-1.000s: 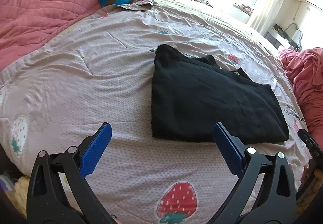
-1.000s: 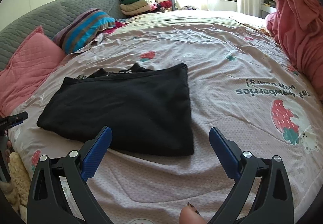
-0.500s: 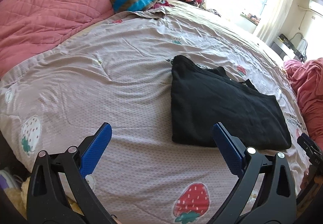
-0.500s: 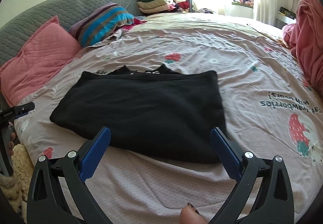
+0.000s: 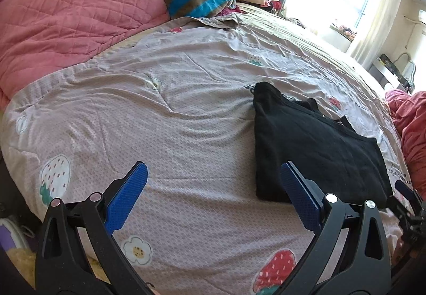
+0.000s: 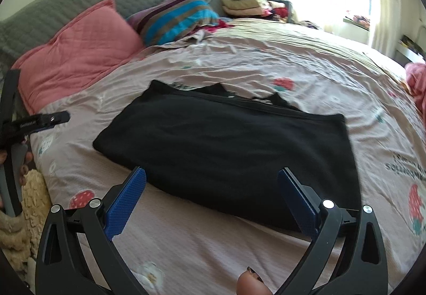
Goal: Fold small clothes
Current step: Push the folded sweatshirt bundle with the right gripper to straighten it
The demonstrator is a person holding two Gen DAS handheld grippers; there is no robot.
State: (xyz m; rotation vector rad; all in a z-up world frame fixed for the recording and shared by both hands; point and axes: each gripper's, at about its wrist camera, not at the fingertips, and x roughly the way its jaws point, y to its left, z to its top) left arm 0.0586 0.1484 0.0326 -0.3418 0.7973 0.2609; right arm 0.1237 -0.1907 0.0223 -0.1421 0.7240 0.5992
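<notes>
Since a second ago the left gripper [image 5: 213, 188] has swung leftward, leaving the folded black garment [image 6: 229, 151] beyond its right jaw. The garment lies flat on the strawberry-print bed sheet [image 5: 165, 119], straps peeking at its far edge, directly ahead of the right gripper [image 6: 211, 195]. Both sets of jaws stand spread wide, holding nothing.

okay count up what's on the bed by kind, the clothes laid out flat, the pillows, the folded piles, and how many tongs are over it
Black garment laid flat: 1
Pillows: 2, one pink pillow, one striped pillow
Folded clothes pile at the far corner: 1
Tongs: 2, left tongs and right tongs, both open and empty
Total: 6
</notes>
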